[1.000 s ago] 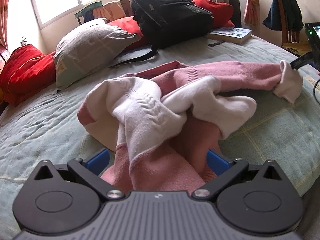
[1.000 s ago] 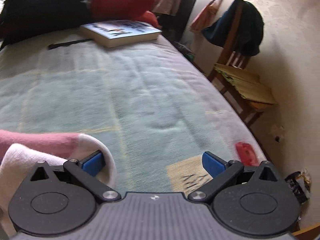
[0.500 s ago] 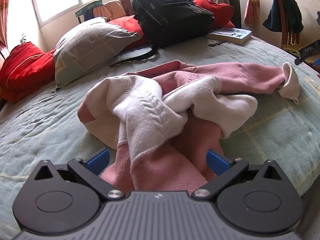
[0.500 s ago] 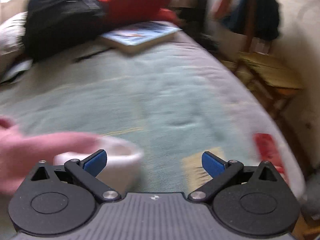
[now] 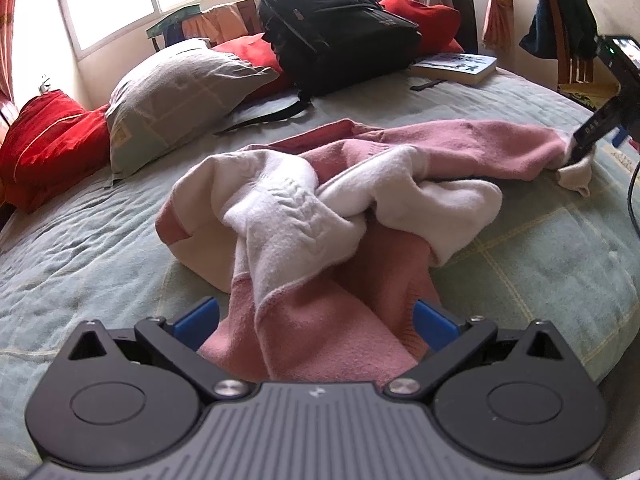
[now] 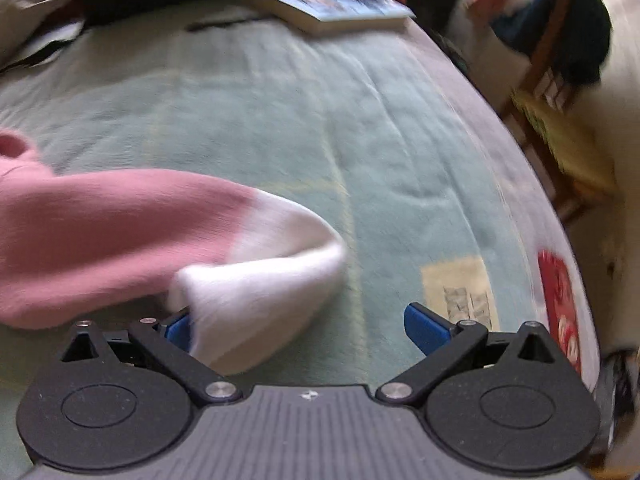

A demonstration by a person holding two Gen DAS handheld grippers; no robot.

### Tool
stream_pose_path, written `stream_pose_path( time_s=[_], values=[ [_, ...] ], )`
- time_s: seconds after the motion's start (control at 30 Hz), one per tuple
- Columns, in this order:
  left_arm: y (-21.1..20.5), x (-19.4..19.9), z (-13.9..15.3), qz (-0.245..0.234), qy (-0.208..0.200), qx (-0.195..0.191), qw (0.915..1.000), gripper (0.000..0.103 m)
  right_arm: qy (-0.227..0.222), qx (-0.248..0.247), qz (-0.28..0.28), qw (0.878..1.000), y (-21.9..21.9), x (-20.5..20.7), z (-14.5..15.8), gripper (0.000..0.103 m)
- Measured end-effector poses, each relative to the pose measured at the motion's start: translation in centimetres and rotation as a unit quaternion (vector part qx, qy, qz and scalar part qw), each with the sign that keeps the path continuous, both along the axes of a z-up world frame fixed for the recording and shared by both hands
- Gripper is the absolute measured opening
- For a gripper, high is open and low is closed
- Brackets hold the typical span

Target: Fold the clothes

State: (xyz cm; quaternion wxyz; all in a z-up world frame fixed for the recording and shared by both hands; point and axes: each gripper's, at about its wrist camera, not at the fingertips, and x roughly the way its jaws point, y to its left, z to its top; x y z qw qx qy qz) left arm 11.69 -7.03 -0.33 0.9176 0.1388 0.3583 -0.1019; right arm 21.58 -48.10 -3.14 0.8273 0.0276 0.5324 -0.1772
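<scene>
We see a pink-and-white sweater (image 5: 320, 216) lying crumpled in the middle of a pale green bedspread (image 5: 80, 240), its folds so bunched that we cannot tell front from back. Its near hem runs under the body of the left gripper (image 5: 316, 320) and is cut off there. That gripper's blue-tipped fingers (image 5: 196, 316) stand wide apart, one on either side of the pink fabric, and we cannot tell whether either pad touches the cloth.

One sleeve stretches to the far right, ending in a white cuff (image 5: 576, 176). There, in the left wrist view, a dark finger of the right gripper (image 5: 596, 132) meets the cuff at the frame's edge, most of the tool cut off.

The right wrist view is smeared by motion blur. In it the right gripper (image 6: 296, 324) has its jaws spread apart; the cuff (image 6: 260, 288) lies across the left fingertip (image 6: 178, 330), partly covering it, while the right one is well clear over bare bedspread. A red object at the bed's right edge is too blurred for us to identify.

At the far side of the bed lie a grey pillow (image 5: 176, 96), red cushions (image 5: 44, 140), a black backpack (image 5: 336, 28) and a book (image 5: 456, 66). A wooden chair (image 5: 568, 64) draped with dark clothing stands beyond the bed at right.
</scene>
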Motion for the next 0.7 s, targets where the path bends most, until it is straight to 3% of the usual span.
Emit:
stream_pose_path(
  time_s=[0.13,0.47,0.7],
  values=[
    [-0.3,0.1,-0.1,-0.001,0.002,-0.001,1.0,0.102,-0.025,0.059,-0.009,0.998,-1.0,-0.3,-0.3,0.103],
    [-1.7,-0.1,1.1,-0.028,0.021,-0.026,0.999,0.102,-0.053,0.003,-0.053,0.997,-3.9,-1.0,-0.1,0.103],
    [-2.8,-1.2,3.2,-0.056,0.002,-0.049,0.9972,0.102,-0.059,-0.012,-0.101,0.993,-7.9,-1.9,0.1,0.103]
  ],
)
